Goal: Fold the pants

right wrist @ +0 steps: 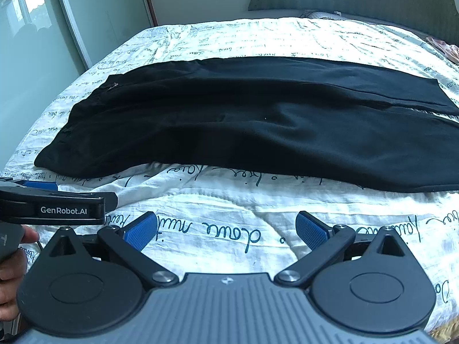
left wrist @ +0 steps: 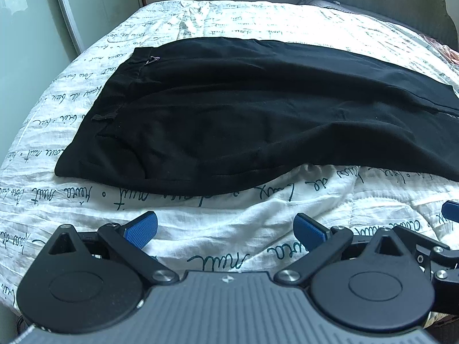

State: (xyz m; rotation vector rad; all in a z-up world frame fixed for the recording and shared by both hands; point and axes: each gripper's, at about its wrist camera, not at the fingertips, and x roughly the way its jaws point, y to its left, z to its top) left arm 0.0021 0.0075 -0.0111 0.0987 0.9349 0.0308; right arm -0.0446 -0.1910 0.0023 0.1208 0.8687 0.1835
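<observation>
My black pants (left wrist: 229, 109) lie lengthwise across the middle of the bed, on the white quilt with teal script (left wrist: 229, 229). The waistband (left wrist: 114, 109) points toward the bed's left edge and the leg ends (right wrist: 424, 120) run off toward the right edge. A seam line along the far side, and the way one layer sits over the other, make me think the first fold is done: one leg laid over the other, so the garment is a single long strip. I judge that from the layering only; the cloth is too dark to read every edge. A small metal zip pull (left wrist: 152, 59) shows near the far corner of the waistband.

What is left, as I see it, is the shortening: bringing the leg ends over toward the waistband, once or twice, and smoothing the soft bulge along the near edge.

My left gripper (left wrist: 226, 229) hovers over the quilt by the near edge of the bed, its blue pads spread wide with nothing between them, clear of the pants. My right gripper (right wrist: 226, 229) is the same: jaws spread wide, empty, over bare quilt just short of the pants' near edge. In the right wrist view the left tool sits close beside it, with my hand (right wrist: 11, 263) on its handle.
</observation>
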